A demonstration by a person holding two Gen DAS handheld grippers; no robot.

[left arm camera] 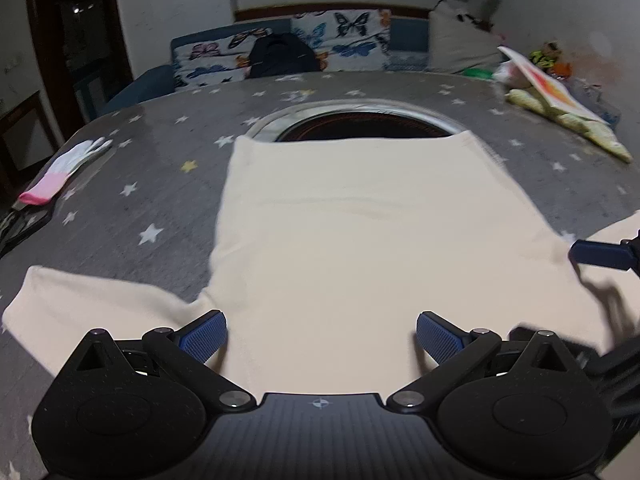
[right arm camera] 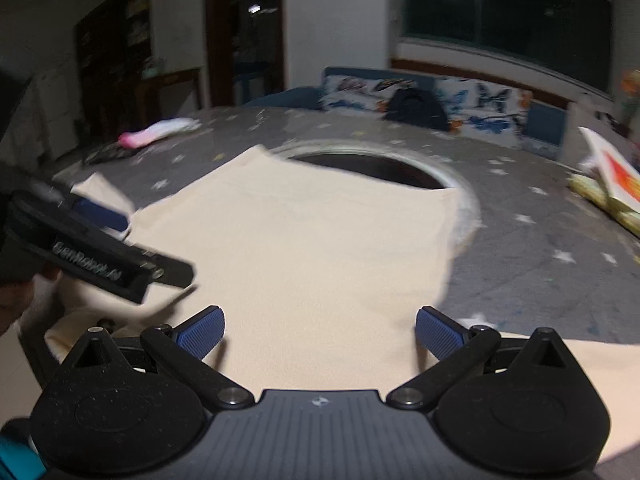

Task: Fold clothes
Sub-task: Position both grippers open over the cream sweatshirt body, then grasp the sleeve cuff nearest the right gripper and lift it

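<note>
A cream shirt (left arm camera: 360,240) lies flat on the grey star-print table, body away from me, one sleeve (left arm camera: 88,304) spread to the left. My left gripper (left arm camera: 322,338) is open and empty, hovering over the shirt's near edge. In the right wrist view the same shirt (right arm camera: 320,248) fills the middle. My right gripper (right arm camera: 320,336) is open and empty above its near edge. The right gripper's blue finger (left arm camera: 600,254) shows at the right edge of the left wrist view. The left gripper's body (right arm camera: 100,256) shows at the left of the right wrist view.
The table (left arm camera: 168,184) has a round metal-rimmed hole (left arm camera: 368,126) just beyond the shirt. A pink-and-white glove (left arm camera: 64,172) lies far left. A book and patterned cloth (left arm camera: 560,100) lie far right. A butterfly-print sofa (left arm camera: 288,48) stands behind.
</note>
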